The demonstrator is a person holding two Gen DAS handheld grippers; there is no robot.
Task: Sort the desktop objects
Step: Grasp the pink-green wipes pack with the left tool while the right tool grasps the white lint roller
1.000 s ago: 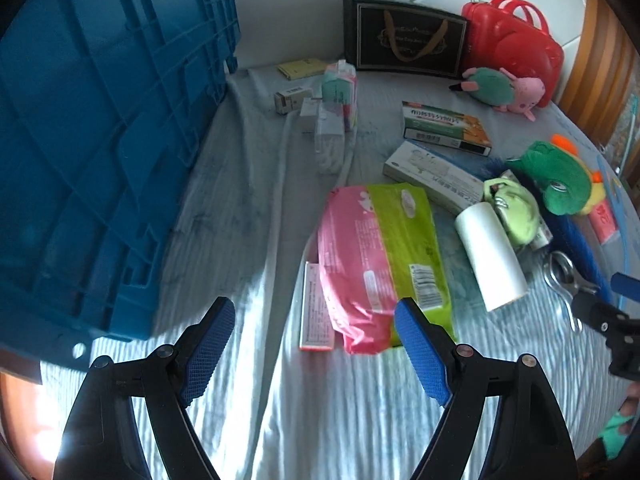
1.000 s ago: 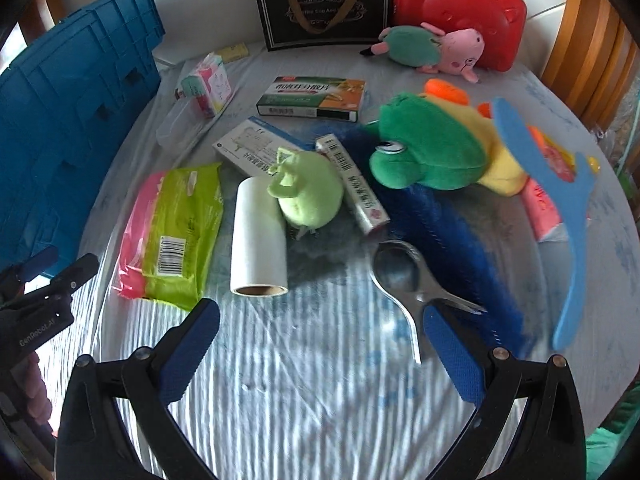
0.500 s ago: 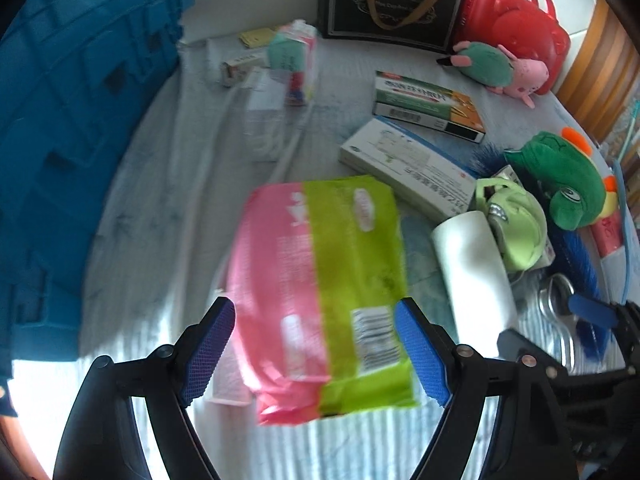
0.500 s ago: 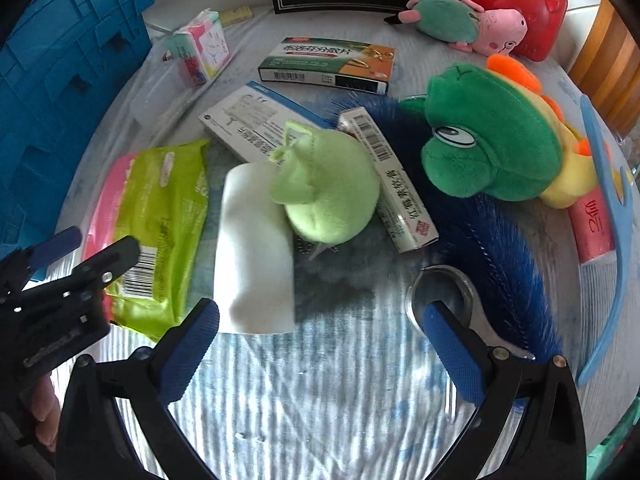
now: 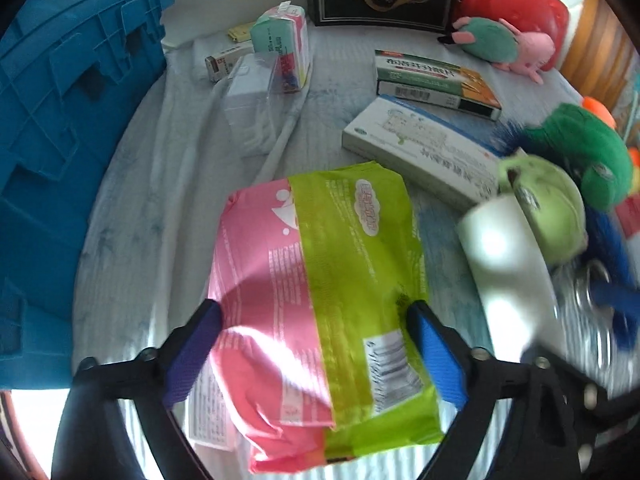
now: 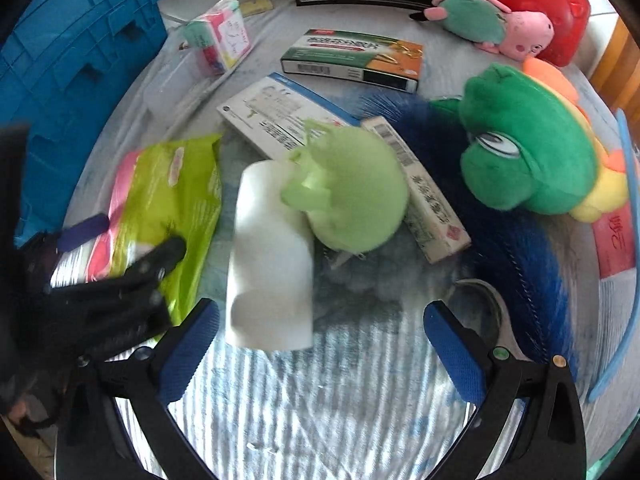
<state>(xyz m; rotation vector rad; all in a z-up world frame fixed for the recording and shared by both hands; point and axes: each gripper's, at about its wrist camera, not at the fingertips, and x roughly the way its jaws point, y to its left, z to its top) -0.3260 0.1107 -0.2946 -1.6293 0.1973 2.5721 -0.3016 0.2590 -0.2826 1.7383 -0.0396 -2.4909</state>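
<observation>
Now, seen from the left wrist, the left gripper (image 5: 314,344) stands wide open, its two blue fingers flanking the single pink-and-green packet (image 5: 320,300) lying on the cloth. From the right wrist, the right gripper (image 6: 320,352) gapes empty above the cloth; one white roll (image 6: 272,260) lies just ahead, near its left finger, with three plush toys beyond.
</observation>
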